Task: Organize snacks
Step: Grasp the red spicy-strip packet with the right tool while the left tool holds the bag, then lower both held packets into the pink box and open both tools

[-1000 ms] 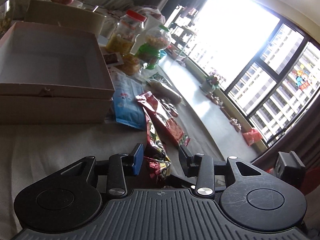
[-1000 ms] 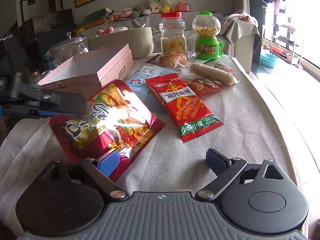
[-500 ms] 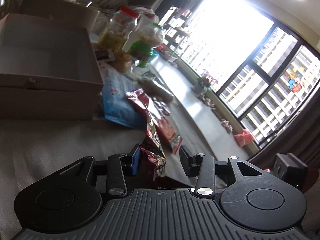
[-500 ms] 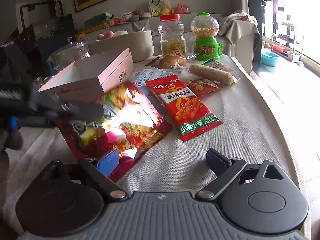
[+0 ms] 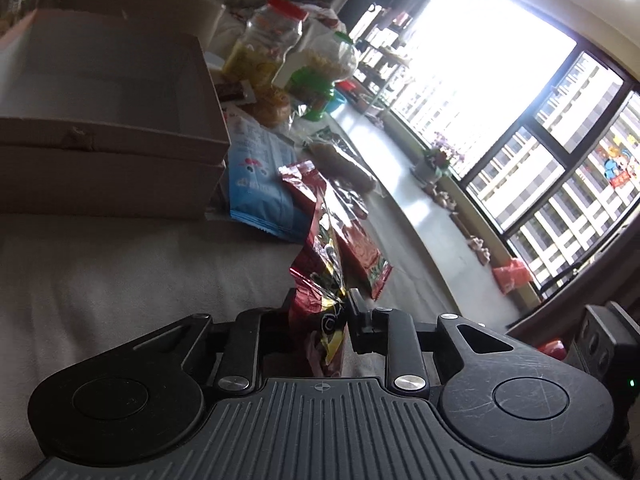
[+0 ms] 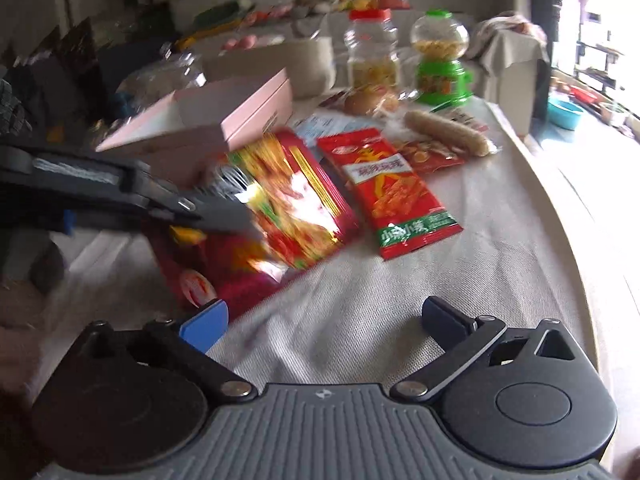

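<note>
Pick-up step: the left hand-held gripper [image 5: 318, 310] is closing on the foil snack bag [image 5: 324, 280], the right hand-held gripper [image 6: 322, 320] opening empty; next, probably the pink box [image 6: 224, 120] at ten o'clock.

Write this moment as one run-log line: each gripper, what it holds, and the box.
left gripper: closing on foil bag | right gripper: opening, nothing between jaws | box: open, nothing visible inside | stage: bag not yet boxed
</note>
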`<state>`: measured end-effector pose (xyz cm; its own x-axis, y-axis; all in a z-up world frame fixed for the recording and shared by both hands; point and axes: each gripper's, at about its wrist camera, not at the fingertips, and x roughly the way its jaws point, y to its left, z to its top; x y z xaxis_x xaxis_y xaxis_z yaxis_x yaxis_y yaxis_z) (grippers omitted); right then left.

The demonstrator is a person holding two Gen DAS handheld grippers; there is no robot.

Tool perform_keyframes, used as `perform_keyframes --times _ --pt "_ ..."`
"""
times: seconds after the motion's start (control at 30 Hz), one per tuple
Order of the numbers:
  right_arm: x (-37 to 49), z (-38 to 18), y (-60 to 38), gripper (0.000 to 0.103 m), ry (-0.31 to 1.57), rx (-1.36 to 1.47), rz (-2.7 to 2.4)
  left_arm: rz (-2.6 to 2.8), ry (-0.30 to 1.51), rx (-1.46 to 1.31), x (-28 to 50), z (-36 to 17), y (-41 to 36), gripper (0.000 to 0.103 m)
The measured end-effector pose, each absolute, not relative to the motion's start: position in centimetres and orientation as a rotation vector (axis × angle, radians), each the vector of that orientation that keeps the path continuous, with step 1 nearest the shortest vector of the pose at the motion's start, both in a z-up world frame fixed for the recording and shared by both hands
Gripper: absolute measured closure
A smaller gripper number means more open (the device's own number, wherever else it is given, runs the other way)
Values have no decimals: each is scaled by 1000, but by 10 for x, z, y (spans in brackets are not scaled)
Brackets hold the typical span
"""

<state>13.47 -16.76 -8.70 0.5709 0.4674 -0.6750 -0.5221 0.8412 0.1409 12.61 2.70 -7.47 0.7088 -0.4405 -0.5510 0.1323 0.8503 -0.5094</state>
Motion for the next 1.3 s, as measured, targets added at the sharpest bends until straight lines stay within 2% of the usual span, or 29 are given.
perform_keyframes --times 0.23,0.43,0.53,0.57,0.63,0.7,0.83,0.97,1.03,1.17,1.2,1.23,1.27,1.3 --pt "148 -79 -173 0 830 -79 679 -157 657 -441 61 -57 77 76" --pt "178 -52 -158 1 609 -147 606 -17 650 -489 30 -62 117 76" --pt "211 -60 -142 1 612 -198 590 10 640 -521 18 -61 132 76" --pt "223 -65 -139 2 634 -199 582 11 639 -525 16 -61 134 76" --pt "243 -75 -136 12 711 -172 552 1 642 -528 15 -61 134 76" --pt "248 -79 -137 15 794 -111 538 -22 647 -528 17 -61 132 76" --pt "223 -74 -140 15 843 -25 681 -84 668 -530 27 -66 124 76" --pt "202 -66 -134 12 749 -111 600 -124 675 -520 42 -68 112 76" --pt "205 -66 -130 12 745 -157 568 -129 678 -507 45 -68 104 76" --pt "219 -72 -127 12 786 -78 529 -135 675 -475 45 -68 96 76" --pt "222 -75 -125 16 791 -74 519 -133 677 -478 46 -69 96 76" --pt "225 -77 -122 29 796 -81 504 -130 680 -484 45 -69 97 76" --pt "227 -79 -119 34 797 -97 488 -126 682 -488 44 -68 97 76" --pt "224 -77 -117 44 788 -113 477 -123 683 -488 43 -68 98 76"
